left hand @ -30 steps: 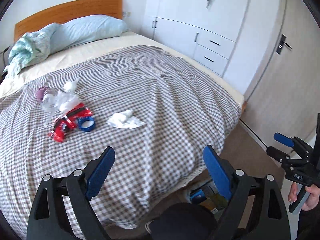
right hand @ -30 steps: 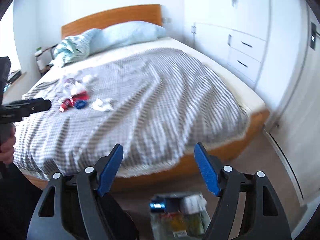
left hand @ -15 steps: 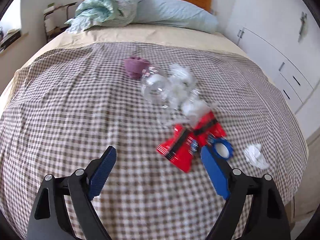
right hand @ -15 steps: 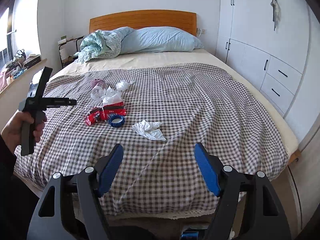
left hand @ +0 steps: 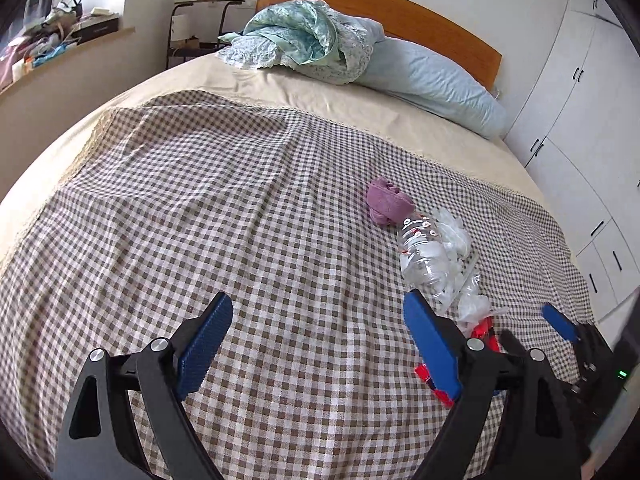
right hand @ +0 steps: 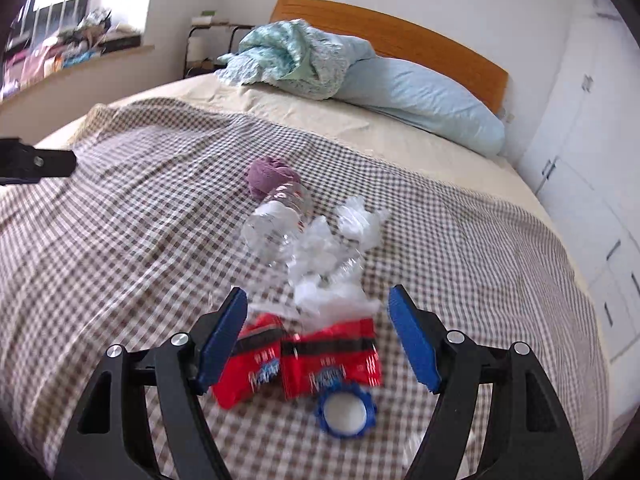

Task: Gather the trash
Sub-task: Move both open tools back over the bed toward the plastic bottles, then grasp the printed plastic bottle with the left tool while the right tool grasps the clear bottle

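Right wrist view showed the right gripper [right hand: 314, 334] gaping, empty, over red wrappers [right hand: 304, 360]; closing might snag the blanket [right hand: 120, 280] too.

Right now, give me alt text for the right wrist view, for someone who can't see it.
The open right gripper hovers over two red crinkled snack wrappers and a blue ridged plastic ring on a brown-and-white checked bedspread. Beyond lie crumpled white tissues, a clear plastic bottle and a purple balled-up cloth.
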The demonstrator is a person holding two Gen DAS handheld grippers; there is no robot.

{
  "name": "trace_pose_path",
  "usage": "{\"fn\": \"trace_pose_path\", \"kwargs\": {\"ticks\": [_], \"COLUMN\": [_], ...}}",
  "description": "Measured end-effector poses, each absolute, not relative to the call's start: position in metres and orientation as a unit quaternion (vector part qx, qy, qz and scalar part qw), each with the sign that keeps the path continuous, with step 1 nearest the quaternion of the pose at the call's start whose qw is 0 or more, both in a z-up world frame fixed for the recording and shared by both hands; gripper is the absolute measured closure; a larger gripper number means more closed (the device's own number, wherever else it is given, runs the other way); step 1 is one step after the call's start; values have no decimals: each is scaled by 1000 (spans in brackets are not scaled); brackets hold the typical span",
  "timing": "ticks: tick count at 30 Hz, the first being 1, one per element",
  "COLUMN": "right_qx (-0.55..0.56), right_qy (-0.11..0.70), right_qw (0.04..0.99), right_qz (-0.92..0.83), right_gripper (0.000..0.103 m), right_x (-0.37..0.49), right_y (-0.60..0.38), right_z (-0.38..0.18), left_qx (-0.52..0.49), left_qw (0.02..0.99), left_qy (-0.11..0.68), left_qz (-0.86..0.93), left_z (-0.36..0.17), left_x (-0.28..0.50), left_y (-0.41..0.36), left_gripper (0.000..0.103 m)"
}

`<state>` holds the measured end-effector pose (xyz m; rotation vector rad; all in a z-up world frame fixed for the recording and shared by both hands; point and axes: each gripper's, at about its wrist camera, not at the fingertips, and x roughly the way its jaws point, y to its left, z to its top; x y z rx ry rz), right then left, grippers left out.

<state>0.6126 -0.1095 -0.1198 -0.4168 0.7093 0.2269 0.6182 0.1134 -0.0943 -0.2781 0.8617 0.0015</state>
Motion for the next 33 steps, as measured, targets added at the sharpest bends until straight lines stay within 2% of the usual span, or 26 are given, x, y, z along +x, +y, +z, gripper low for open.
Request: {"fn": "trace_pose_path", "kwargs": {"ticks": [2, 3, 6, 8, 9, 13, 18, 22, 27, 30, 31, 33], "right_qx": [-258, -274, -298, -295, -288, -195, -34, 74, 108, 181, 196, 195], "right_qy": [346, 352, 362, 359, 360, 359, 355, 331, 281, 277, 277, 269], "right_qw": [896, 890, 881, 882, 884, 906, 919, 931, 952, 941, 937, 939], "right_qz": [101, 94, 69, 76, 77, 113, 169, 135, 60, 77, 85, 88], "right_gripper": [39, 46, 72, 83, 98, 102, 102, 102, 102, 102, 102, 101], "right_x": [636, 645, 662, 665, 666, 652, 591, 542, 507, 503, 505, 504], "right_y": [-83, -76, -68, -68, -70, -90, -140, -203, -248, -266, -268, -268], "right_z": [-142, -152, -173, -178, -178, -150, -104, -88, -65, -66, -66, -63], "left_qx": [-133, -133, -143, -152, -155, -143, -119, -83, 11, 78, 77, 36], "left_qw": [894, 892, 887, 885, 884, 884, 884, 885, 888, 888, 889, 882], "left_qy": [428, 431, 438, 440, 441, 445, 451, 459, 459, 449, 447, 465], "left_qz": [4, 8, 12, 16, 18, 8, 4, 2, -26, -56, -62, -65], "left_z": [-102, -105, -112, -115, -116, -118, -120, -123, -136, -150, -154, -160], "left_x": [622, 624, 628, 632, 633, 634, 633, 630, 628, 634, 641, 668], "left_y": [118, 121, 129, 135, 136, 128, 111, 88, 45, 22, 19, 17], "left_gripper": [19, 19, 19, 19, 19, 19, 19, 19, 19, 19, 19, 37]}}
